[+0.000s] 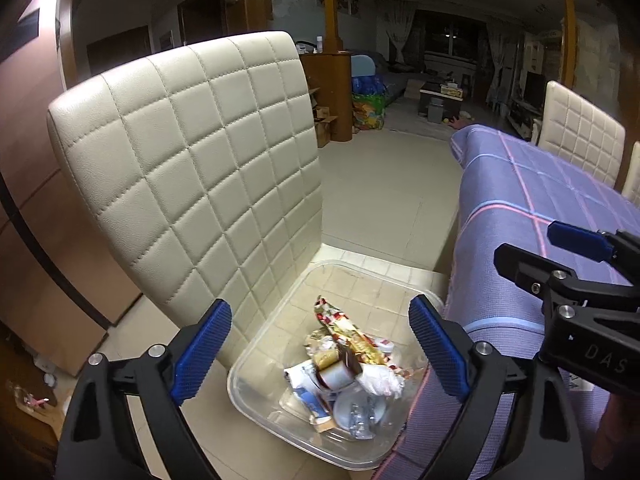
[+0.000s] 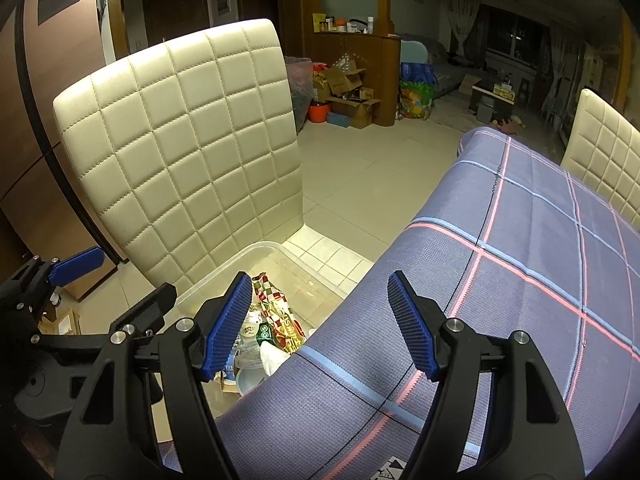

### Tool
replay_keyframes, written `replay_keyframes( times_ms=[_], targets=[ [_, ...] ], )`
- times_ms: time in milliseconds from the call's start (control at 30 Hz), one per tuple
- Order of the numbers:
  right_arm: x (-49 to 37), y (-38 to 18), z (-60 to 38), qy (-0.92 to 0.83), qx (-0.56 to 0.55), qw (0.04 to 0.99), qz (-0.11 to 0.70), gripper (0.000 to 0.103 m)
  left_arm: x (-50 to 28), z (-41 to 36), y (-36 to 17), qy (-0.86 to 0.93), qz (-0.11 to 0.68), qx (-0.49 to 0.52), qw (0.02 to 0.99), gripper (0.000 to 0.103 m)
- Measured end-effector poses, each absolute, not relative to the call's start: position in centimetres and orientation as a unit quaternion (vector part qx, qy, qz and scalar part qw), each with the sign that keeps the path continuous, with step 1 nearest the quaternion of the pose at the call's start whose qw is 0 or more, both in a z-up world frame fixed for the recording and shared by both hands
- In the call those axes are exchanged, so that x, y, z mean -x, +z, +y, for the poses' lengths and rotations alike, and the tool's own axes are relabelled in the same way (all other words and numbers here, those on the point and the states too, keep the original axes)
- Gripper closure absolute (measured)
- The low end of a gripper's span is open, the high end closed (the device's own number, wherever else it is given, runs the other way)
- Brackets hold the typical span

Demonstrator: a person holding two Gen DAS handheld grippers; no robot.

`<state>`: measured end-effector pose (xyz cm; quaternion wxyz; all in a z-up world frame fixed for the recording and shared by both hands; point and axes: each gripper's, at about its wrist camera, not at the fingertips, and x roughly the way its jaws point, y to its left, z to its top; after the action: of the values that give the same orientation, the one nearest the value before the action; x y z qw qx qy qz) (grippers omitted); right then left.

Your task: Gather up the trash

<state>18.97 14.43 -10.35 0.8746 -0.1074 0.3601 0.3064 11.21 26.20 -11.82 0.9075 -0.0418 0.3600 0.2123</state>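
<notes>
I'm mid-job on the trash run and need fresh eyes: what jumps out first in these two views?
The big cream quilted chair fills the left of both views. On its seat sits a clear plastic bin holding a heap of wrappers and cups, right below the open left gripper. To the right, a purple checked tablecloth hangs over the table edge, with the open right gripper above it.

Cream quilted chair (image 1: 192, 168) — purple tablecloth (image 2: 520, 280) checked pink and blue.
</notes>
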Motion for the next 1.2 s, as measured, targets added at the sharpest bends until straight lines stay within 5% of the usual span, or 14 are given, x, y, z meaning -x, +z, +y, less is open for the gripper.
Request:
replay_keyframes(
  times_ms=[1200],
  targets=[
    [-18.30,-10.14,14.10,0.298,0.119,0.883,0.343,0.027,-10.56,26.78,-12.16,0.246,0.359,0.056,0.899,0.015]
  ],
)
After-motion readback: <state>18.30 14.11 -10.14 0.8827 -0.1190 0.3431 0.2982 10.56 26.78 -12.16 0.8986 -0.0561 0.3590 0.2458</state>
